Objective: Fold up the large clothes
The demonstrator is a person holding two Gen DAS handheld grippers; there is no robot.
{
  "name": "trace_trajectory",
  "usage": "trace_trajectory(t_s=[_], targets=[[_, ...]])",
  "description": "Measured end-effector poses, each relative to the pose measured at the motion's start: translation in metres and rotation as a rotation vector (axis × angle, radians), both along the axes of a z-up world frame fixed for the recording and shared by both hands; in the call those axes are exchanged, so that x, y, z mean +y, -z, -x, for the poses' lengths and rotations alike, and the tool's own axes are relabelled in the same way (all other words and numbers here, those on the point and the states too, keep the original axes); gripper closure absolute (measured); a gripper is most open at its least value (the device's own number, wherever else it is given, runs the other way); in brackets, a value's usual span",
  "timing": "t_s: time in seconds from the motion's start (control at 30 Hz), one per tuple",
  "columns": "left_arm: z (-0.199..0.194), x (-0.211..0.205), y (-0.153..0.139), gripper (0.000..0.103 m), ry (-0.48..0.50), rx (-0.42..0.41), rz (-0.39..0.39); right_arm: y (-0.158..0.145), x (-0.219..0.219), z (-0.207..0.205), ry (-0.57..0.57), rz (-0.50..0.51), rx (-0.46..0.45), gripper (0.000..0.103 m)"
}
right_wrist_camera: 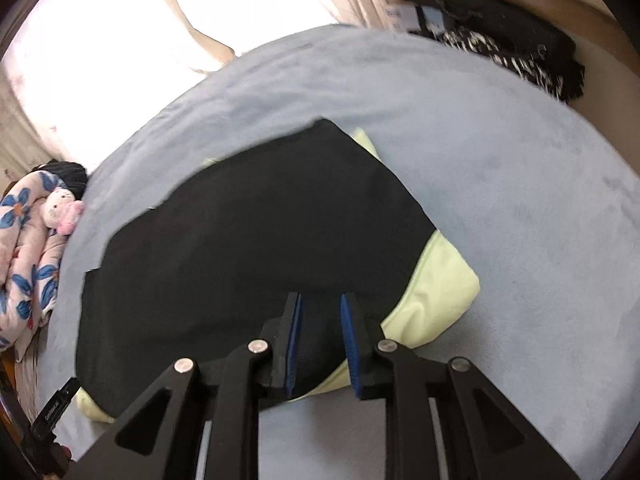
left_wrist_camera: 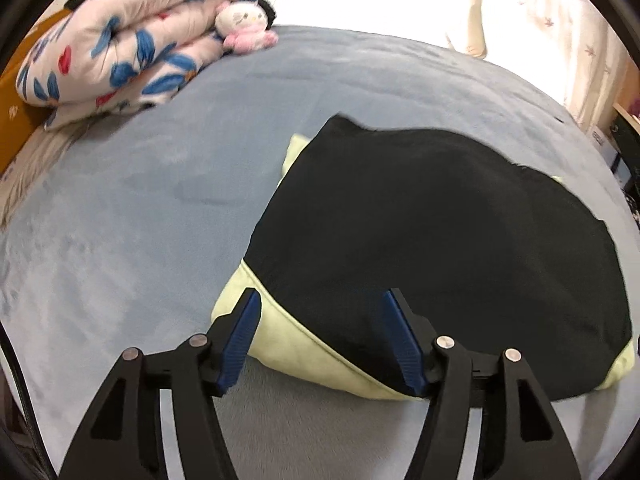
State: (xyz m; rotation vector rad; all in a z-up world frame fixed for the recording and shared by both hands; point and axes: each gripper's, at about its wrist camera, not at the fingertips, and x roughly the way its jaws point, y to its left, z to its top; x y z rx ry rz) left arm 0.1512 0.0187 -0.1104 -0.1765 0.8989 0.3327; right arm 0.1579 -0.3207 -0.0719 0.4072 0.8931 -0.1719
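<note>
On the grey-blue bed [left_wrist_camera: 120,220], folded black-and-lime garment [left_wrist_camera: 440,216] lies near; floral quilt [left_wrist_camera: 120,40] far left, curtains [left_wrist_camera: 560,20] behind. My left gripper [left_wrist_camera: 320,300] gapes wide, right gripper [right_wrist_camera: 320,300] narrow, both empty.

You won't find any text you can read here: the small white lettering on the black strap [right_wrist_camera: 56,406] at the right wrist view's lower left is too blurred.

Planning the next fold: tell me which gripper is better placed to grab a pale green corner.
Probably the left gripper: its jaws stand wide open, straddling the black garment's pale green corner. The right gripper has narrower jaws over the black middle.
</note>
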Motion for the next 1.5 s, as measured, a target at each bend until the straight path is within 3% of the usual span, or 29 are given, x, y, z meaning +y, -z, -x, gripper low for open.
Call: trace_trajectory(t_s=[0.37, 0.53, 0.67, 0.87, 1.07, 1.23, 1.43, 1.47, 1.5], targets=[[0.053, -0.02, -0.068, 0.038, 0.104, -0.087, 0.059, -0.055, 0.043, 0.029, -0.129, -0.013, -0.094, 0.083], [0.078, -0.01, -0.079, 0.035, 0.124, -0.117, 0.173, -0.065, 0.067, 0.043, -0.214, -0.039, -0.132, 0.083], [0.092, 0.0, -0.061, 0.034, 0.139, -0.121, 0.266, -0.063, 0.086, 0.05, -0.269, -0.033, -0.161, 0.083], [0.093, 0.024, 0.008, 0.035, 0.13, -0.092, 0.555, -0.037, 0.123, 0.051, -0.354, 0.037, -0.167, 0.083], [0.074, 0.041, 0.069, 0.035, 0.057, -0.108, 0.692, -0.011, 0.14, 0.039, -0.412, 0.023, -0.127, 0.083], [0.044, 0.057, 0.1, 0.035, 0.019, -0.146, 0.758, 0.005, 0.146, 0.026, -0.43, 0.033, -0.115, 0.083], [0.002, 0.069, 0.095, 0.037, -0.009, -0.222, 0.72, 0.024, 0.147, 0.003, -0.434, 0.018, -0.088, 0.083], [-0.003, 0.071, 0.095, 0.044, -0.018, -0.228, 0.717, 0.026, 0.147, 0.0, -0.434, 0.019, -0.084, 0.083], [-0.009, 0.073, 0.094, 0.06, -0.028, -0.236, 0.711, 0.027, 0.147, -0.003, -0.435, 0.02, -0.081, 0.083]])
